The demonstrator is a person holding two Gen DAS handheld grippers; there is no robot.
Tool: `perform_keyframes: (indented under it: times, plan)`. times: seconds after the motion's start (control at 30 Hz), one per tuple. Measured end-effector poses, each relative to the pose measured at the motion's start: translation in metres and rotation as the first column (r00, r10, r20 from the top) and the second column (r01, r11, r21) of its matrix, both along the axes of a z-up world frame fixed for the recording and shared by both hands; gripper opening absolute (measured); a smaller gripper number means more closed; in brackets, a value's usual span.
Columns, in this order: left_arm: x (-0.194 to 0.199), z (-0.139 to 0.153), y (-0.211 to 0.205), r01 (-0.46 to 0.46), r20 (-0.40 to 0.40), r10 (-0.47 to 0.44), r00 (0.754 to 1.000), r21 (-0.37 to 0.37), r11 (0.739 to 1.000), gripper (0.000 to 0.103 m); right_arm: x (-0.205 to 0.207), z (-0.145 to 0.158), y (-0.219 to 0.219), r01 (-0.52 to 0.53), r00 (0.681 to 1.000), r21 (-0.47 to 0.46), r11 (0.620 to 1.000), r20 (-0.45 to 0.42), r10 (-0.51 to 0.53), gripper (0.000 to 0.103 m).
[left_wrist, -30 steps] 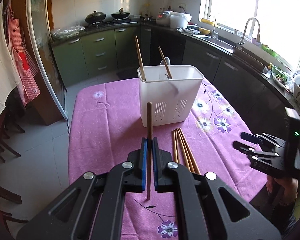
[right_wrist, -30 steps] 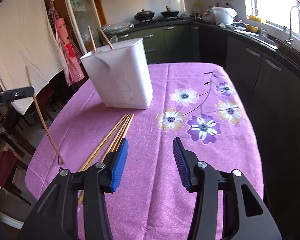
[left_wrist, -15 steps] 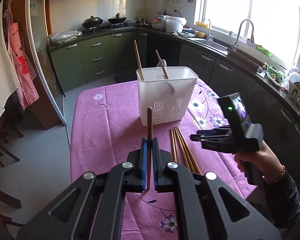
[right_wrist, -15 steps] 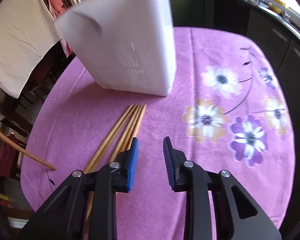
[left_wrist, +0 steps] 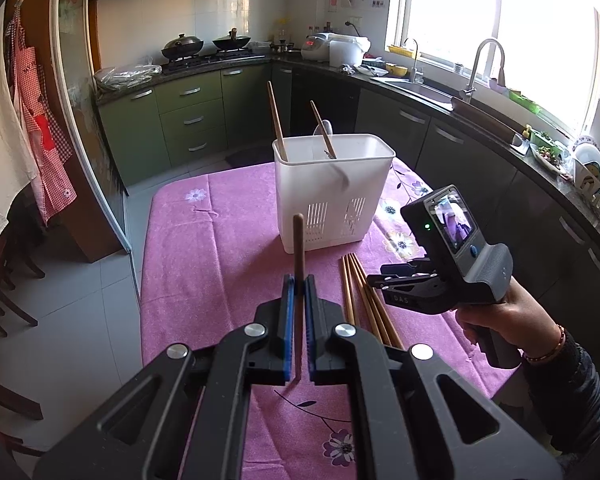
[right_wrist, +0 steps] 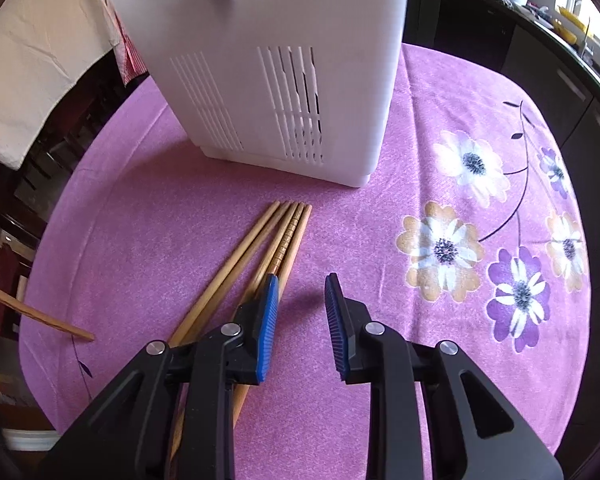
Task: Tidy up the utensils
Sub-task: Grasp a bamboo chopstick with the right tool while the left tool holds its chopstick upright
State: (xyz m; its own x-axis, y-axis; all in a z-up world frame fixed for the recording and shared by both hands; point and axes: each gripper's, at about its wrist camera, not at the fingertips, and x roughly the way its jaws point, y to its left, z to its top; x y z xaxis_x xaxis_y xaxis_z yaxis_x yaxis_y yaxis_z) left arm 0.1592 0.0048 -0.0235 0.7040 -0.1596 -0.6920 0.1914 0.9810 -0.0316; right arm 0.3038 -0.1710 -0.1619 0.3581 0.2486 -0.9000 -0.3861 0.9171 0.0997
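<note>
My left gripper is shut on a dark brown chopstick, which stands nearly upright over the purple tablecloth; its lower tip shows at the left of the right wrist view. Several light wooden chopsticks lie side by side in front of the white slotted utensil holder. My right gripper hovers low over their right side, jaws narrowly open with only cloth between the pads; its left pad covers the rightmost stick. Two chopsticks lean inside the holder.
The table carries a purple flowered cloth, with its edge near on the left. A person's hand grips the right tool. Dark chairs stand left of the table. Green cabinets, a stove and a sink line the walls behind.
My right gripper swung in from the right and sank toward the lying chopsticks, its jaws narrowing on the way. The left gripper kept still with its chopstick.
</note>
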Motion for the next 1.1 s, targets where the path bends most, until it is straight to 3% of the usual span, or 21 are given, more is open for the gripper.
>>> perform_keyframes:
  times: [0.33,0.47,0.8,0.9,1.1]
  plan:
    - [0.0,0.0,0.0,0.0,0.001,0.0,1.0,-0.001,1.0,0.005,0.001,0.0,0.007,0.001,1.0,-0.04,0.999,0.004,-0.001,0.025]
    - [0.0,0.0,0.0,0.001,0.0,-0.001,1.0,-0.001,1.0,0.005,0.001,-0.001,0.011,-0.017,1.0,-0.009,1.0,-0.01,0.017,0.025]
    - [-0.001,0.0,0.0,0.002,0.002,-0.002,1.0,-0.001,1.0,0.005,0.008,-0.012,0.031,-0.021,1.0,-0.063,0.998,-0.011,0.02,0.025]
    - [-0.001,0.0,0.0,0.001,0.001,-0.001,1.0,-0.001,1.0,0.005,0.007,-0.013,0.042,-0.041,0.999,-0.068,0.997,0.0,0.042,0.01]
    - [-0.001,0.0,0.0,0.002,0.001,-0.002,1.0,-0.001,1.0,0.005,-0.001,0.0,0.041,-0.042,0.998,-0.02,0.999,0.04,0.043,0.006]
